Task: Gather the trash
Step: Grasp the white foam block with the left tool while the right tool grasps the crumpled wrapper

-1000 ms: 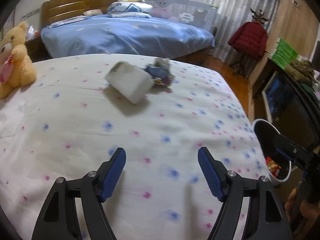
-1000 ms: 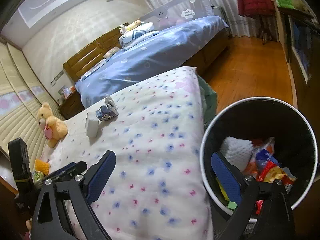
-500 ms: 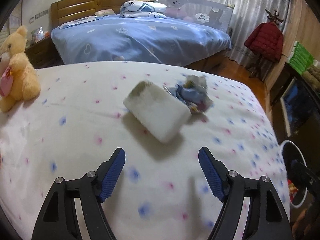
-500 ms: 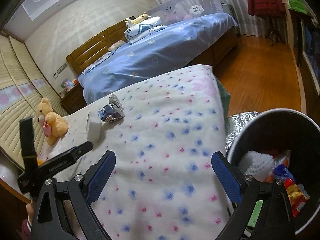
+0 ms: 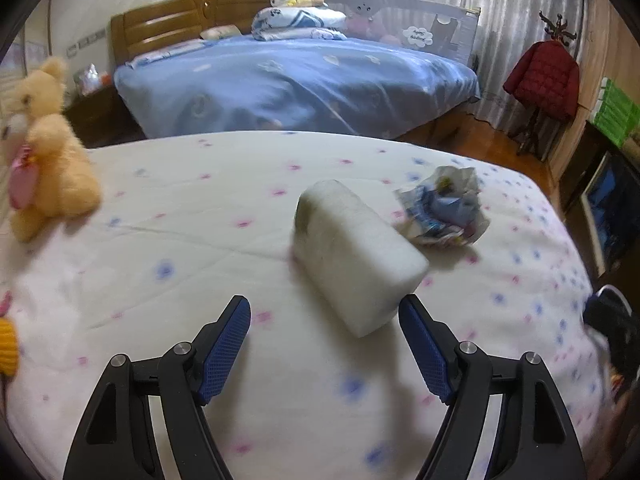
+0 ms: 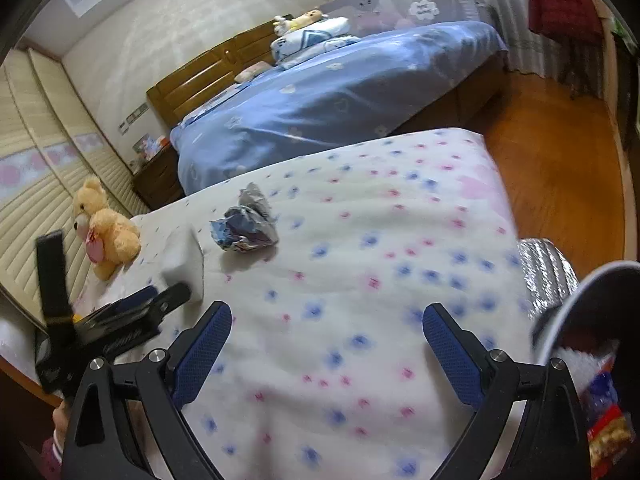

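The white foam block (image 5: 356,254), a rounded-edged slab with a matte, slightly grainy skin, lies on the flower-dotted quilt (image 5: 180,248) just ahead of the left gripper (image 5: 325,343), whose blue-padded fingers stand wide apart and empty, the block's near end just beyond the right-hand tip. Just beside the block's far side sits a crumpled wrapper (image 5: 444,210), glossy foil in blue and silver, creased into a loose ball. A plush yellow bear (image 5: 44,160) sits well apart at the quilt's left edge. The right gripper (image 6: 327,344) hangs over bare quilt, its fingers likewise spread with nothing between them. Beside it a dark round bin (image 6: 592,320) holds what looks like snack packets, though blur hides detail.
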A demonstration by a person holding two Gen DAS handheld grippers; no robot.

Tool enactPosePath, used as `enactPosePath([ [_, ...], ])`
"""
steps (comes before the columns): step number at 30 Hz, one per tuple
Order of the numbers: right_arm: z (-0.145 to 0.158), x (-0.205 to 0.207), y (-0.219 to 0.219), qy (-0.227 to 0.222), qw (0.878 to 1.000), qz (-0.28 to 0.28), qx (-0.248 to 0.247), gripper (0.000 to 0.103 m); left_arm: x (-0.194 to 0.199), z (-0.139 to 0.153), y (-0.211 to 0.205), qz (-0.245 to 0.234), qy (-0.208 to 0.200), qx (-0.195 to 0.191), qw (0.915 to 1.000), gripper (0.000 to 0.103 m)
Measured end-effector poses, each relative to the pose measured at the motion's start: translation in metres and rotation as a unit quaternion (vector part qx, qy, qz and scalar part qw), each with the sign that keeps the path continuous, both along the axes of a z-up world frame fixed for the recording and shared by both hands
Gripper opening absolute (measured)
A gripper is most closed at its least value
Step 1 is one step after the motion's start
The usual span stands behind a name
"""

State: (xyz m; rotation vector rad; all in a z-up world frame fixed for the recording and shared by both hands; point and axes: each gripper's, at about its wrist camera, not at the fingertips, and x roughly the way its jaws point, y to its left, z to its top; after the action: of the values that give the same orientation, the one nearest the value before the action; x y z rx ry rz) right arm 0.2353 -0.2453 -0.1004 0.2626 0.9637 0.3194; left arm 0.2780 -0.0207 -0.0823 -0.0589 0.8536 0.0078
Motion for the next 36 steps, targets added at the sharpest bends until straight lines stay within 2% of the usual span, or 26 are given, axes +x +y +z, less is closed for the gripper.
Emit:
enactPosePath([
  [5,-0.006,0.014,0.021,-0.004,1.000,0.022,-0.007,0.097,-0.027,0.000,0.028,0.022,0.000,0.014,0.9997,0.075],
  [10,-0.014,0.027,0.041,-0.002,0.999,0.040,-0.011,0.095,-0.048,0.003,0.043,0.029,0.002,-0.029,0.9992,0.075],
  [17,-0.017,0.043,0.062,-0.010,0.998,0.056,-0.016,0.083,-0.031,0.006,0.043,0.029,-0.004,-0.067,0.9973,0.075],
  [20,-0.018,0.052,0.069,-0.014,0.998,0.059,-0.017,0.082,-0.023,0.004,0.039,0.030,-0.013,-0.077,0.9965,0.079],
  [21,-0.020,0.057,0.071,-0.014,0.998,0.058,-0.017,0.082,-0.021,0.002,0.037,0.031,-0.016,-0.075,0.9965,0.082],
  [25,-0.025,0.070,0.076,-0.008,0.999,0.052,-0.012,0.078,-0.008,-0.009,0.033,0.044,0.005,-0.054,0.9976,0.082],
  [28,-0.029,0.077,0.081,0.001,0.999,0.047,-0.023,0.065,-0.004,-0.012,0.031,0.046,0.013,-0.049,0.9976,0.080],
  [31,-0.031,0.077,0.082,0.002,0.999,0.047,-0.027,0.045,-0.006,-0.009,0.023,0.037,0.001,-0.035,0.9987,0.065],
  [32,-0.031,0.075,0.081,0.002,0.999,0.049,-0.020,0.032,-0.007,-0.008,0.019,0.029,-0.002,-0.026,0.9992,0.057],
  [33,-0.031,0.073,0.078,0.001,0.999,0.048,-0.013,0.023,-0.008,-0.008,0.016,0.023,-0.005,-0.021,0.9995,0.053],
  [34,-0.030,0.070,0.075,0.000,0.999,0.039,-0.012,0.016,-0.010,-0.008,0.014,0.015,-0.009,-0.018,0.9997,0.049],
  [35,-0.030,0.069,0.072,0.003,0.999,0.034,-0.010,0.010,-0.010,-0.008,0.013,0.014,-0.010,-0.015,0.9997,0.048],
  [36,-0.030,0.066,0.068,0.006,1.000,0.027,-0.001,0.009,-0.011,-0.007,0.015,0.016,-0.012,-0.019,0.9996,0.048],
])
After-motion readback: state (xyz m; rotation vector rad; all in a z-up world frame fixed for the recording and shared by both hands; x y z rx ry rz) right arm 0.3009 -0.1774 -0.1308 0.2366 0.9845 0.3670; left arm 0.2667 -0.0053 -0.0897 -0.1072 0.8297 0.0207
